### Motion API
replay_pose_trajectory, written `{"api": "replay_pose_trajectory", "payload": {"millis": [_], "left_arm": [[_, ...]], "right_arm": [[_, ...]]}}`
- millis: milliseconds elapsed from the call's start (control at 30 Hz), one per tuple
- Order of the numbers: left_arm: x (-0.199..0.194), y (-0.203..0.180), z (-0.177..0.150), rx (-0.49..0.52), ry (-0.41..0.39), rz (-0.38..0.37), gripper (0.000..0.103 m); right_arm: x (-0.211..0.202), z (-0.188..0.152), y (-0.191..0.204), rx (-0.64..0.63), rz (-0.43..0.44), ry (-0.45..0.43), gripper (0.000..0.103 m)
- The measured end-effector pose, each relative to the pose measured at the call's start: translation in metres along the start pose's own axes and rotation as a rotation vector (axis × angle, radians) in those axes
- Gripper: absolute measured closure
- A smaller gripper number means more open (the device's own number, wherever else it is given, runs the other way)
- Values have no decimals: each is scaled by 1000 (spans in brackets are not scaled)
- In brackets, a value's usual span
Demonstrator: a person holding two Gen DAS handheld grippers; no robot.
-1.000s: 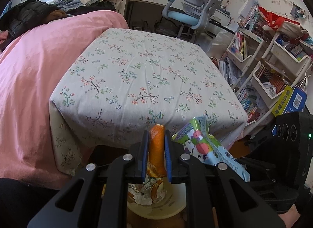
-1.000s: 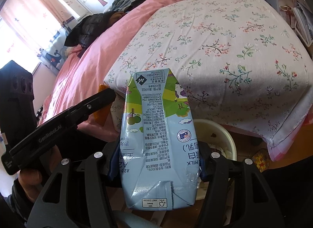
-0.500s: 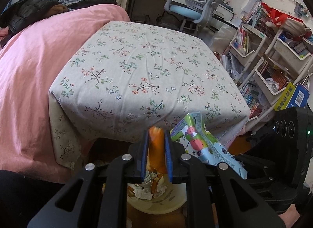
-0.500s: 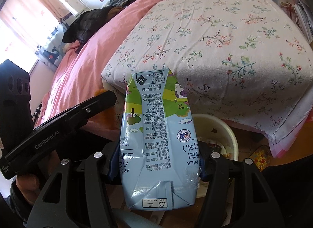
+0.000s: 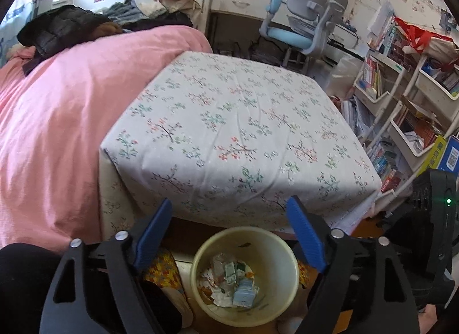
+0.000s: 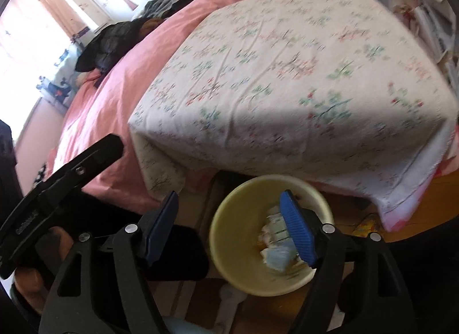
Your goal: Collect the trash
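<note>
Both grippers hang over the round pale-yellow plastic waste bin [image 5: 243, 273] on the floor, just in front of the floral-cloth-covered tabletop [image 5: 235, 133]. The left gripper [image 5: 229, 236] has just been opening its jaws and they stand wide apart with nothing between them; the right gripper [image 6: 229, 227] has likewise just been opening, its jaws apart and empty. The trash now lies in the bin: a light-blue milk carton [image 5: 243, 295] sits on top of crumpled white paper scraps and wrappers [image 5: 221, 276]. From here the likely trouble is less with the drop than with the pull-away. The right gripper's blue pads [image 6: 297, 227] sit low over the bin's mouth, so a careless sideways sweep could catch the rim and tip the light bin, spilling the scraps onto the floor. The two grippers are also close together, and could knock each other when lifting out. The tabletop shows no further trash in either view.
</note>
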State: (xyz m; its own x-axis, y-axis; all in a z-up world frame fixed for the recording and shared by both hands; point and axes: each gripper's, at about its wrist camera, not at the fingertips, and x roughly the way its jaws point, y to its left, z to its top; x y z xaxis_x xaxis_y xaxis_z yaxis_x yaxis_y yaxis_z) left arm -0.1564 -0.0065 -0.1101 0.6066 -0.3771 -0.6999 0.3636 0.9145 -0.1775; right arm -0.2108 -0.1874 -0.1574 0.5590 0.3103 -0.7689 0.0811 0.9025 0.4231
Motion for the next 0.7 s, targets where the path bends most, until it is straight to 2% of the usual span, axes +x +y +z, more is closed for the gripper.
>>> {"api": "replay_pose_trajectory", "payload": {"millis": [133, 200, 300, 400, 533, 700], "left_arm": [[-7, 2, 2, -10, -39, 31, 17], [-10, 1, 3, -8, -57, 43, 16], [-20, 0, 6, 15, -95, 73, 14], [-33, 1, 10, 7, -130, 82, 11], [-51, -1, 15, -3, -162, 74, 10], [-81, -16, 22, 87, -244, 117, 8]], "right_arm": [[-17, 4, 5, -45, -92, -79, 26], [-32, 7, 8, -65, -151, -151, 18], [-52, 12, 10, -79, -209, -244, 15], [-72, 14, 12, -72, -240, -328, 13], [-93, 11, 24, -99, -273, -392, 13], [-135, 3, 48, -193, -328, -508, 13]]}}
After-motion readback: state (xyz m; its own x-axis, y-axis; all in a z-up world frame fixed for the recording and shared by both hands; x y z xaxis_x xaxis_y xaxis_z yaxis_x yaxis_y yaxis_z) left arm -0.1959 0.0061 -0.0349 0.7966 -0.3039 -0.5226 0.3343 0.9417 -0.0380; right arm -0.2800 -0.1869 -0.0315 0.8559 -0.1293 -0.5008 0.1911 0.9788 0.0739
